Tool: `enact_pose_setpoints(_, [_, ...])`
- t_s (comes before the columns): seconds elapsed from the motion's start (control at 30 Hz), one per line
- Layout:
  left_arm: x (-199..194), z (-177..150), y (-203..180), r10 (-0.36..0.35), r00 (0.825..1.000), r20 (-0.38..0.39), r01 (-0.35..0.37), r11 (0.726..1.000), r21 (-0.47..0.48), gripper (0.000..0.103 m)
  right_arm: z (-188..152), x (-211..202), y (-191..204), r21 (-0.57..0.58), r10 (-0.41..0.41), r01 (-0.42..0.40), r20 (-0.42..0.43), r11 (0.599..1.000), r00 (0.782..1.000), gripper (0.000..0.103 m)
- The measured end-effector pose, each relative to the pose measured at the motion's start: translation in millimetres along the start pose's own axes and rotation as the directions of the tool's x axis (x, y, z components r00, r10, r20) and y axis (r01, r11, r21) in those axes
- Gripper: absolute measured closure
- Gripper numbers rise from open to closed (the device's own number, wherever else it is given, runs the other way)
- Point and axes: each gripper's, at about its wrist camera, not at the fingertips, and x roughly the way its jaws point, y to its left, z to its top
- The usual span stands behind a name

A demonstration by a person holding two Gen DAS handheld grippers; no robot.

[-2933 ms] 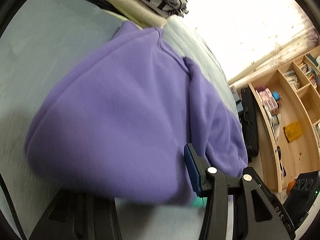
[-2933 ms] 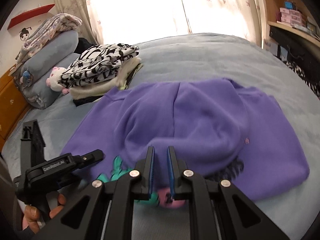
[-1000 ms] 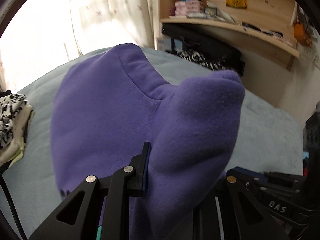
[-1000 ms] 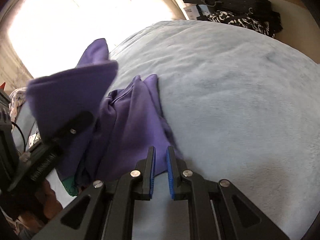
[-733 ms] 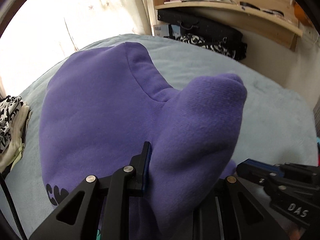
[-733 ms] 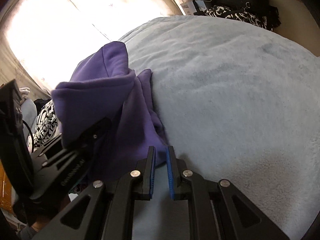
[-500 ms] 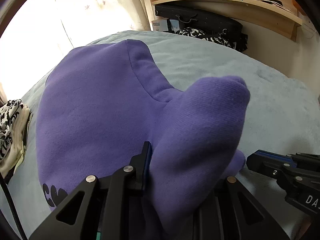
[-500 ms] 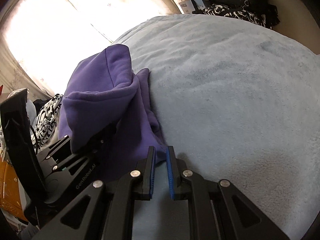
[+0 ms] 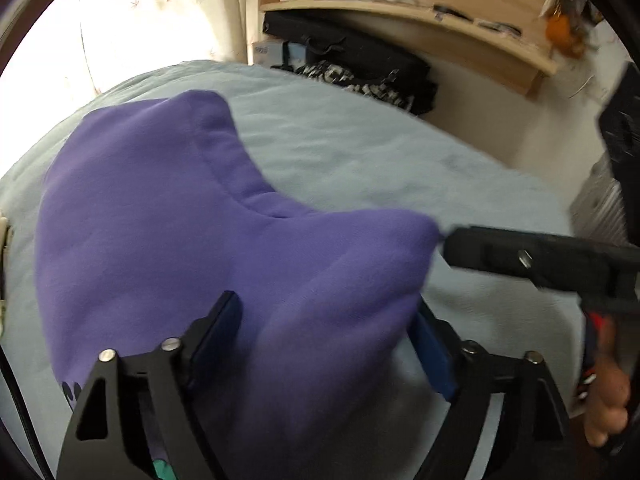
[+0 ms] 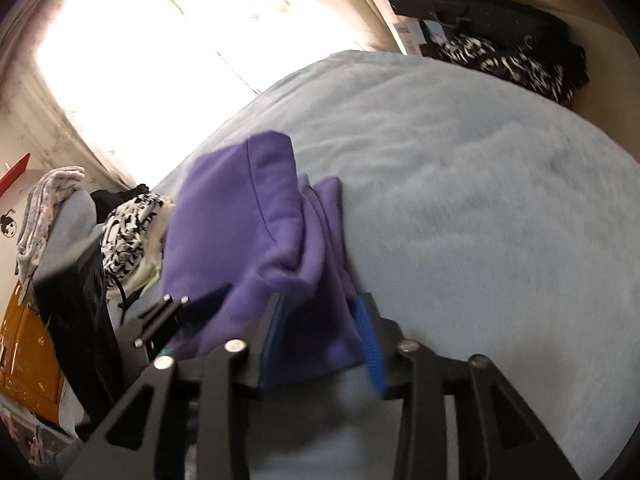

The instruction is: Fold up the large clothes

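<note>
I was working in a home bedroom: pale blue fleece-covered bed (image 9: 380,160), curtained window (image 9: 132,20), cluttered wooden shelf (image 9: 420,20)

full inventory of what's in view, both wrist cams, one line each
purple sweatshirt: 1, purple, folded on the bed, between both grippers' jaws
bed cover: 1, pale blue, under the sweatshirt
folded clothes stack: 1, black-and-white print on top, beyond the sweatshirt
curtain: 1, cream, at the window
wooden shelf: 1, light wood, on the wall past the bed
black bag: 1, under the shelf
left gripper: 1, black, jaws opening
right gripper: 1, black, jaws opening
hand: 1, on the right gripper's handle
</note>
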Motion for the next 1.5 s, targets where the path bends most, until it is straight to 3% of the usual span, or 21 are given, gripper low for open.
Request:
enact_pose_setpoints(0.1, [-9,-1,8,-0.056,0.998,-0.006,0.056,0.997,-0.052,0.02,10,-3,6,-0.014,0.016,-0.016,-0.003,1.0,1.0,0.065])
enact_pose_setpoints(0.27, [-42,1,36,-0.136,0.991,0.002,0.133,0.967,-0.22,0.02,26,0,13,-0.021,0.072,-0.073,-0.03,0.997,0.997,0.065])
enact_pose_setpoints(0.43, [-78,8,83,-0.018,1.0,0.009,0.02,0.955,-0.297,0.02,43,22,17,-0.024,0.132,-0.136,-0.117,0.99,0.984,0.065])
enact_pose_setpoints(0.53, [-74,11,116,0.069,0.996,-0.056,-0.084,0.94,-0.332,0.026,52,46,15,-0.013,0.146,-0.151,-0.185,0.989,0.972,0.065])
enact_pose_setpoints(0.63, [-60,9,146,0.076,0.989,-0.128,-0.118,0.921,-0.37,0.035,60,77,11,-0.003,0.15,-0.157,-0.272,0.988,0.95,0.065])
enact_pose_setpoints(0.7, [-48,4,163,0.021,0.984,-0.177,-0.093,0.908,-0.409,0.036,63,93,8,0.015,0.167,-0.171,-0.313,0.985,0.935,0.065])
enact_pose_setpoints(0.9, [-30,-12,181,-0.156,0.969,-0.19,0.049,0.881,-0.47,0.036,65,140,8,0.058,0.254,-0.255,-0.444,0.965,0.859,0.063])
enact_pose_setpoints(0.93, [-27,-14,182,-0.162,0.969,-0.187,0.057,0.882,-0.467,0.035,65,143,10,0.052,0.256,-0.26,-0.445,0.964,0.858,0.065])
enact_pose_setpoints(1.0, [-23,-14,184,-0.17,0.969,-0.18,0.067,0.879,-0.472,0.034,65,144,12,0.026,0.247,-0.261,-0.421,0.965,0.873,0.088])
enact_pose_setpoints(1.13, [-17,-12,186,-0.175,0.968,-0.179,0.072,0.879,-0.472,0.034,68,110,9,-0.002,0.244,-0.259,-0.323,0.966,0.914,0.09])
enact_pose_setpoints(1.2, [-19,-9,179,-0.164,0.969,-0.182,0.07,0.897,-0.437,0.034,61,77,5,-0.018,0.229,-0.241,-0.254,0.97,0.94,0.091])
enact_pose_setpoints(1.3, [-18,-6,161,-0.124,0.971,-0.204,0.041,0.928,-0.37,0.034,42,69,-4,-0.03,0.15,-0.162,-0.24,0.986,0.959,0.091])
enact_pose_setpoints(1.4, [-12,-2,141,-0.051,0.971,-0.233,-0.022,0.954,-0.298,0.034,28,94,-21,0.011,0.104,-0.105,-0.289,0.994,0.952,0.091])
enact_pose_setpoints(1.5, [-5,1,133,0.006,0.968,-0.25,-0.074,0.961,-0.267,0.033,22,120,-30,0.052,0.097,-0.085,-0.296,0.995,0.95,0.09])
